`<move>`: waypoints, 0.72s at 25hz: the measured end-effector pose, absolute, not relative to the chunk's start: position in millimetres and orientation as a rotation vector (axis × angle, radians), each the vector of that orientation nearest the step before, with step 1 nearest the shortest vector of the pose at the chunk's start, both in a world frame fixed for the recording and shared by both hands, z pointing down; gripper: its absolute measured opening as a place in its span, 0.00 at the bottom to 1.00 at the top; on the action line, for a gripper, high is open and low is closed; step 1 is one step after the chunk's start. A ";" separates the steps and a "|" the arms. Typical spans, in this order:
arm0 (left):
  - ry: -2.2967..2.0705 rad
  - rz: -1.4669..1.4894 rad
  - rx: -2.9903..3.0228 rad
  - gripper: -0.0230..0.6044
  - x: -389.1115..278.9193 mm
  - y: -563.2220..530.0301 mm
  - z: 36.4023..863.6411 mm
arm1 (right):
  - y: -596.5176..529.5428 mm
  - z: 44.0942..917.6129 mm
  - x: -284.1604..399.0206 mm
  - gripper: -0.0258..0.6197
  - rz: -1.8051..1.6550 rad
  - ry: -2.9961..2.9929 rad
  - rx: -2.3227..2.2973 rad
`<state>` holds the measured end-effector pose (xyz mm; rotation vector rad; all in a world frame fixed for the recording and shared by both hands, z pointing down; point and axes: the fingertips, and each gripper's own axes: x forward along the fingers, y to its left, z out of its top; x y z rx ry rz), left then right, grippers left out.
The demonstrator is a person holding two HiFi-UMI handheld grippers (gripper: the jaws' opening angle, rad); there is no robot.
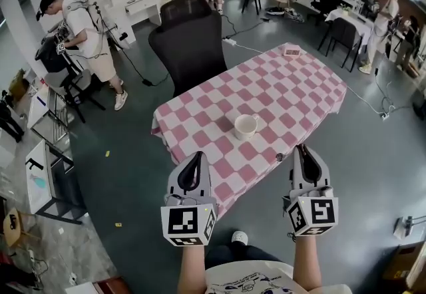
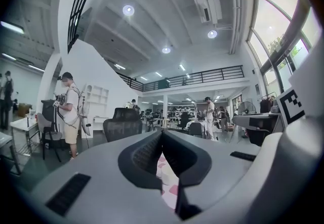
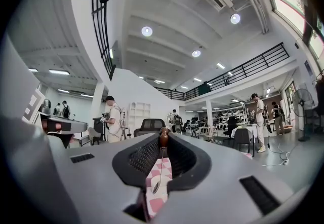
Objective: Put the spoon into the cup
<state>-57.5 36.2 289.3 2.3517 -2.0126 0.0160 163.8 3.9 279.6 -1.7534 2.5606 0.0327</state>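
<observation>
- Cup (image 1: 245, 126): white, upright, empty, on checked worktop (image 1: 293, 93), handle toward near side
- Spoon (image 3: 163, 138): not in cup; pinched at brown handle end by right hand-held gripper (image 1: 303, 147), bowl hanging below jaws, near-right of cup, well apart from it
- Left hand-held gripper (image 1: 197, 154): jaws clenched at tips, nothing between them; near-left of cup, over worktop's near edge
- Chair (image 1: 190, 36): black, beyond cup at worktop's far-left side

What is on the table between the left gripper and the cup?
Nothing: only bare checkered tablecloth lies between the left gripper and cup, shown in the head view.
</observation>
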 end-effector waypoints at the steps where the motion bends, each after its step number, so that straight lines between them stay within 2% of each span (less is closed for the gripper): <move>1: -2.014 0.018 2.342 0.06 -57.7 28.2 290.8 | -4.4 280.1 163.2 0.12 0.035 2.570 -1.746; 18: -1.958 0.081 2.288 0.06 -72.6 -76.7 335.7 | -103.2 322.9 137.0 0.12 -0.049 2.634 -1.735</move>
